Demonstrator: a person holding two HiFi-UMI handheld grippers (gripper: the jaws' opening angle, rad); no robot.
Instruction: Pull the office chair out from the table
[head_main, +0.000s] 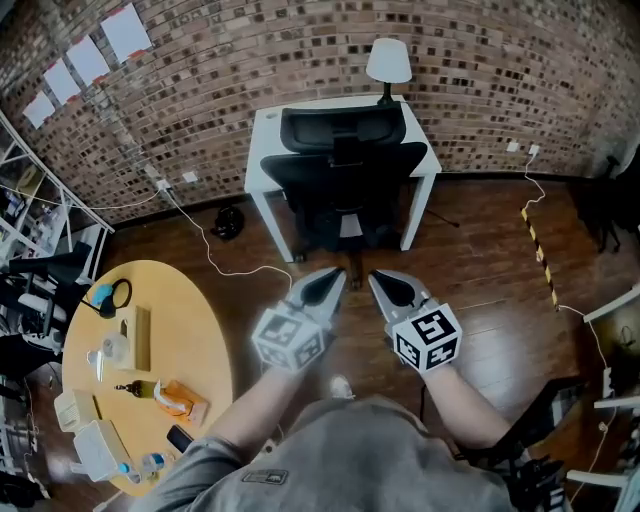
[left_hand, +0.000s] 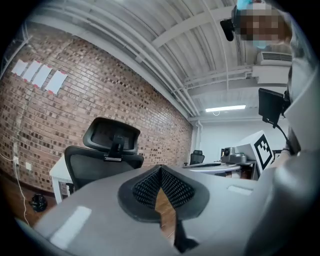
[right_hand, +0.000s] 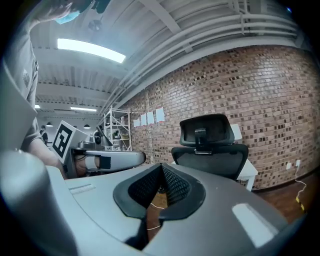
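Black office chair (head_main: 345, 165); ceiling (left_hand: 175, 45) only gripper views; left gripper (head_main: 338, 275), right gripper (head_main: 374, 277) closed, empty.

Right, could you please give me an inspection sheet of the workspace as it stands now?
Surface: glossy wooden floor.
Job's things: office chair pushed in at the white table, its back towards the person; neither gripper touches it.
Clutter: lamp on the white table; box, phone and small items on the round table at left.
Grippers: left hand-held gripper and right hand-held gripper both shut, empty, side by side short of the chair.
Cables: white cable across the floor from the wall; thin cable near the striped tape at right.
Surroundings: brick wall with papers; metal shelving at left.
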